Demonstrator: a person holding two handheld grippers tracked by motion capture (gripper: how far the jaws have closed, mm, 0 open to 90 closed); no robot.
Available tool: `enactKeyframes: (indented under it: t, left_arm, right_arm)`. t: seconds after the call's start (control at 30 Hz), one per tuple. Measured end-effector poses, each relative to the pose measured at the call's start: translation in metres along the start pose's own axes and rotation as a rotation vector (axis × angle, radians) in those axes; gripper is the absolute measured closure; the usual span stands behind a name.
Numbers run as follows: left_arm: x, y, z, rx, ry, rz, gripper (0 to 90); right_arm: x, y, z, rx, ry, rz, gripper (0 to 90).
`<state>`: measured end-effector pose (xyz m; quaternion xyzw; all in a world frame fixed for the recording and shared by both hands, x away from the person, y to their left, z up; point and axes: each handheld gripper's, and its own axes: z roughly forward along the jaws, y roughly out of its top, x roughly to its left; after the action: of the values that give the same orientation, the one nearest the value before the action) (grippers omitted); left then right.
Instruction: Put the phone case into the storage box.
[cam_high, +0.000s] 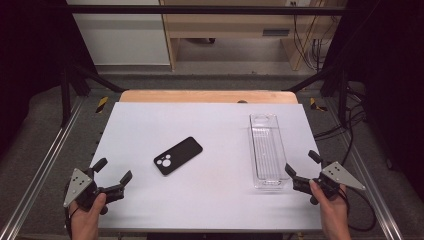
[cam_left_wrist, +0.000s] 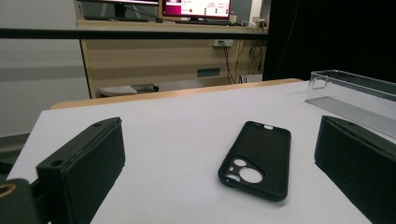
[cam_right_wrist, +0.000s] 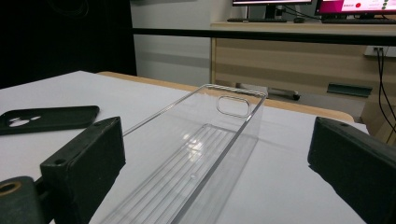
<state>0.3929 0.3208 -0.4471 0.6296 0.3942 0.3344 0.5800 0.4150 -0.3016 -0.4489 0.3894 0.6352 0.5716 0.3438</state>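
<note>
Left gripper (cam_high: 113, 171): I held it at the table's near left corner, jaws spread, empty.
Right gripper (cam_high: 301, 163): mine sat near right, jaws spread, empty.
Phone case (cam_high: 178, 155): lay flat mid-table (cam_high: 210, 120).
Clear tray (cam_high: 266, 150): stood right of the case, apart.

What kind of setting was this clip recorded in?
Probably a lab recording station: a white table inside a black metal frame, computer monitors on a wooden bench behind, and loose cables along the wall.

left gripper (cam_high: 113, 171): fingers spread | right gripper (cam_high: 301, 164): fingers spread, seemingly empty
</note>
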Motion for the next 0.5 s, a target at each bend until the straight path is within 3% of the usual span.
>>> enactKeyframes:
  t: [0.5]
  left_arm:
    - [-0.013, 0.000, 0.010, 0.068, 0.011, -0.004, 1.7]
  right_arm:
    - [-0.008, -0.001, -0.006, 0.005, -0.044, 0.035, 4.0]
